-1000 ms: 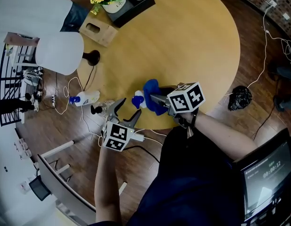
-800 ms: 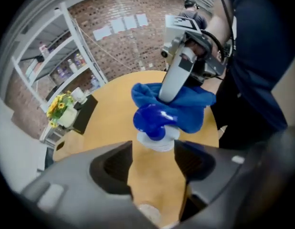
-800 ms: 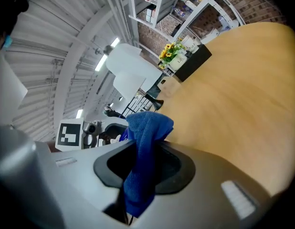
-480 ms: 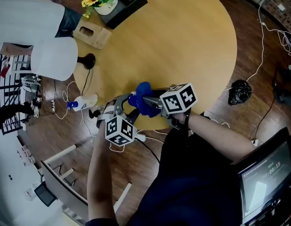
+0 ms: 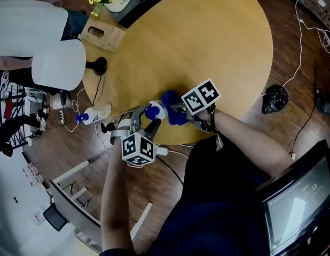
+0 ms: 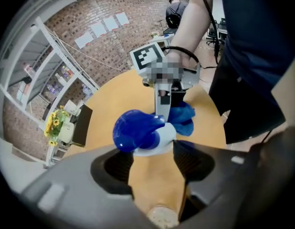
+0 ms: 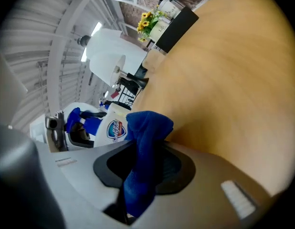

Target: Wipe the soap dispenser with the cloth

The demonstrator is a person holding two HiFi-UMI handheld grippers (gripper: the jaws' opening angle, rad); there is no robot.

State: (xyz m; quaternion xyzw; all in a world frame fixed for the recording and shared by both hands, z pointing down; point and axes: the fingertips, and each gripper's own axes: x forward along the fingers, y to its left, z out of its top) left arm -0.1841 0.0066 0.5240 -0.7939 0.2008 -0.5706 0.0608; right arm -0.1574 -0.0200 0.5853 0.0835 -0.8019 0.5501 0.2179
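L gripper (image 6: 154, 157): jaws have just been closing round the top of the soap dispenser (image 6: 143, 133). The blue pump head & white neck sit btwn the pads, which look to be on the neck now, so I read it as a grip that steadies the bottle. R gripper (image 7: 146, 163): jaws together, clamped on the blue cloth (image 7: 146, 128). A fold of cloth sticks out past the tips & lies against the dispenser's white side, just right of the printed label.

The dispenser is at the near edge of the round wooden table (image 5: 207, 47), btwn the two grippers, L one on its left & R one on its right. Can't tell if its base rests on the table or is lifted.

Progress, as a judgement: setup is done (cloth in hand, bottle braced, cloth touching). Wiping looks barely begun. Left to do: rub over body, neck & pump, incl. the far side, then let go. Nothing shows how clean it is.
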